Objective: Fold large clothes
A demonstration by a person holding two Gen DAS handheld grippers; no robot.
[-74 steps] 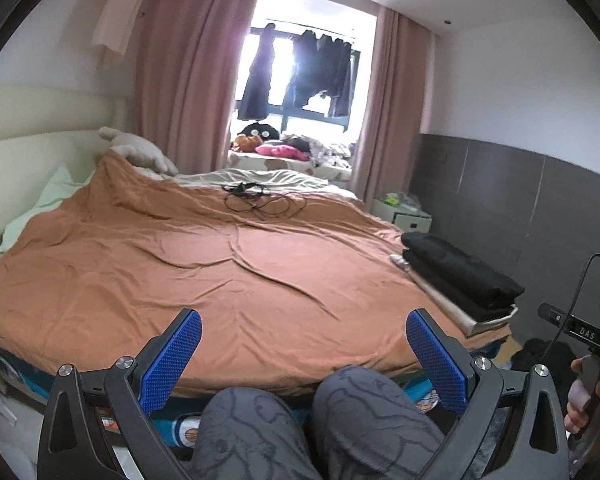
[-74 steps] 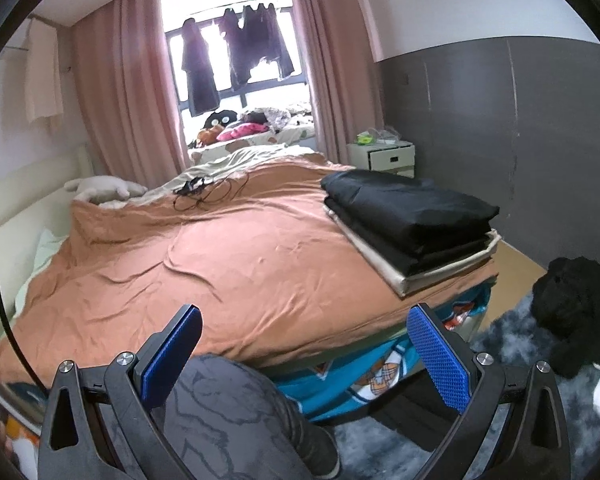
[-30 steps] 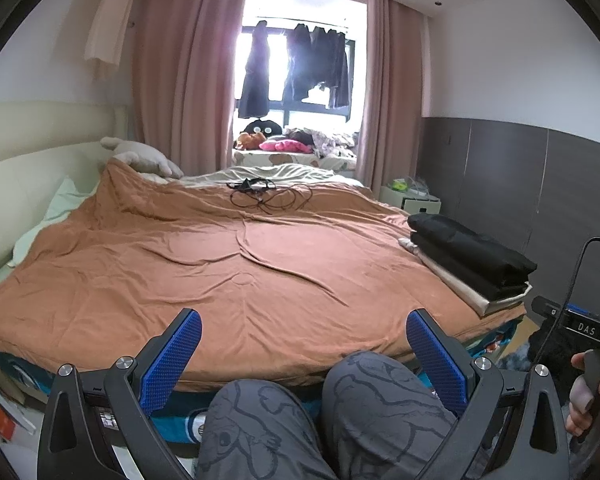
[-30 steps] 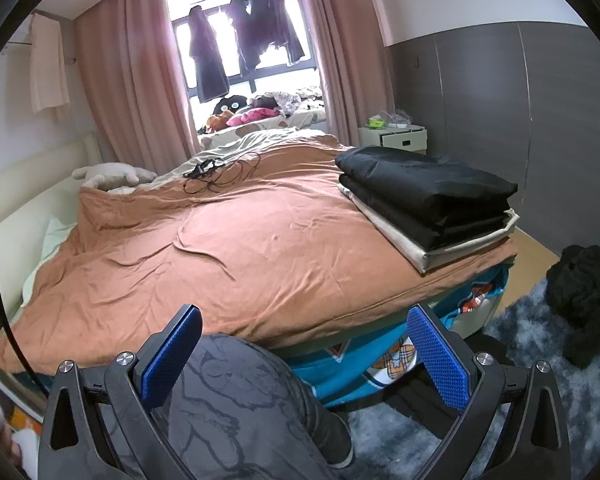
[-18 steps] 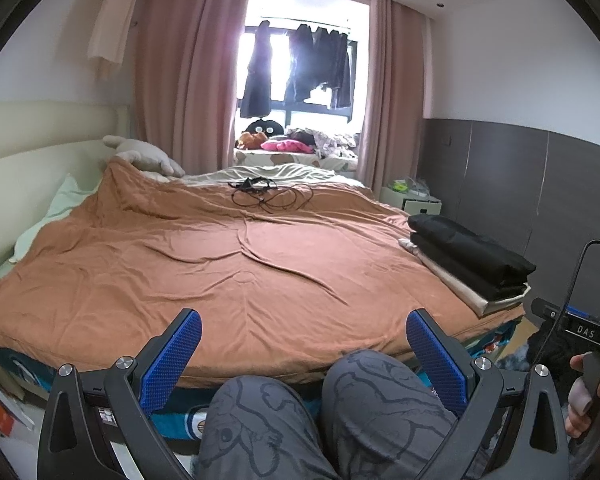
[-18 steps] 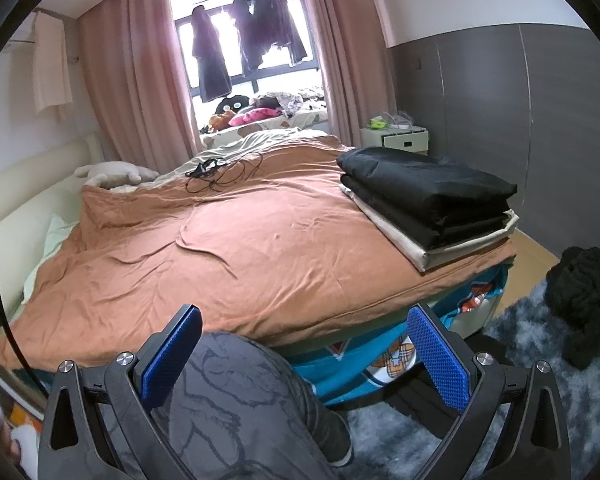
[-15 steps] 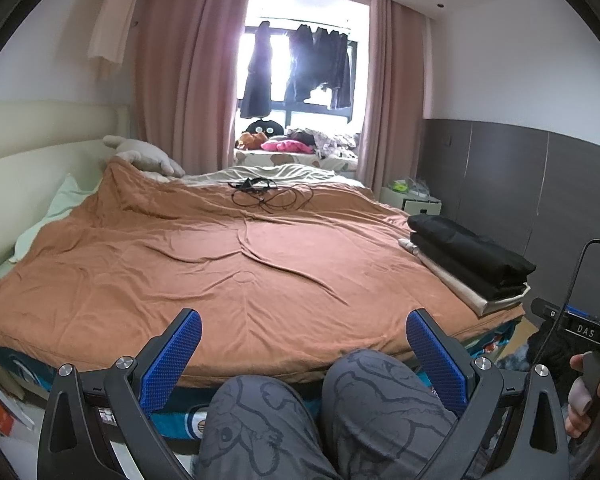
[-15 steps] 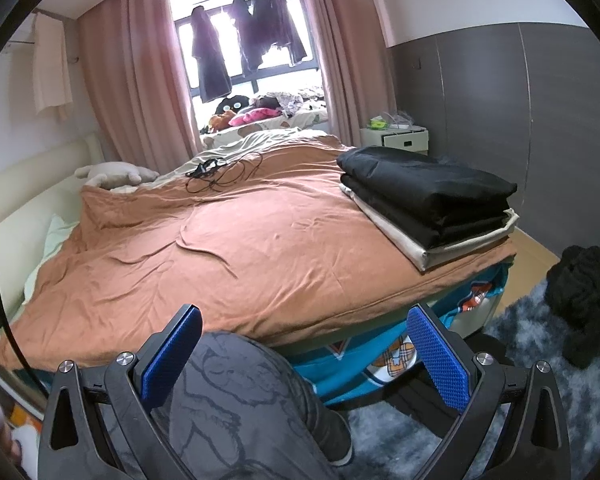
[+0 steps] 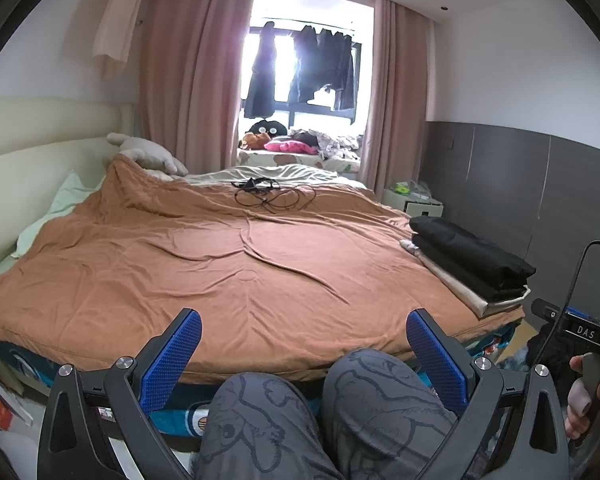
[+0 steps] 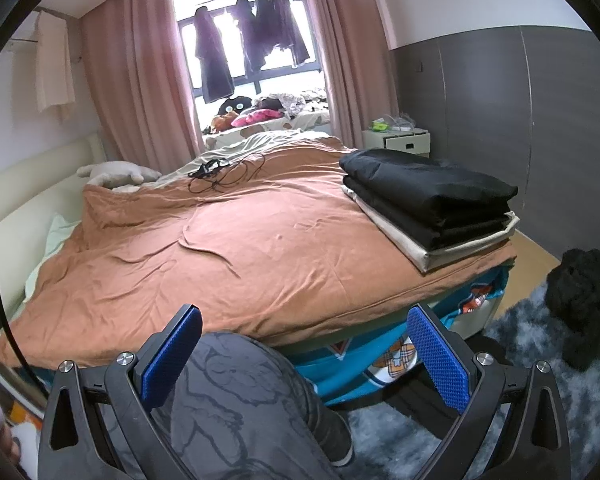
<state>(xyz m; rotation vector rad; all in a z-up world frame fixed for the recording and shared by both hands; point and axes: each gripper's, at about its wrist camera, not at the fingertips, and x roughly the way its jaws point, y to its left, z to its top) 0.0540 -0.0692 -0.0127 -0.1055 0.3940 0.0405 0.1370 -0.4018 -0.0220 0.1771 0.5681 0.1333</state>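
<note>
So far, little is left on the bed to fold, as far as can be judged.

Left gripper (image 9: 303, 350): held low over the knees (image 9: 320, 412), its blue pads spread wide apart with nothing between them.

Right gripper (image 10: 304, 350): likewise spread wide and empty, held over one knee at the bed's foot.

Right hand (image 9: 588, 396): seen at the edge of the left view, wrapped around the other tool's handle.

Bed cover (image 9: 228, 264): an orange-brown cover is spread over the bed, lightly creased, with no loose garment laid out on it.

Folded pile (image 10: 432, 204): dark garments are stacked neatly on a pale folded one at the right corner of the bed; this part can be taken as done.

Dark heap (image 10: 584, 296): a bundle is seen on the rug (image 10: 520, 412) beside the bed, well apart from both tools; it is probably the next garment, though what it is cannot be told.

Cables (image 9: 268, 196): a black tangle is left near the far end of the cover.

Window (image 9: 300, 68): dark clothes are hung there, untouched.
</note>
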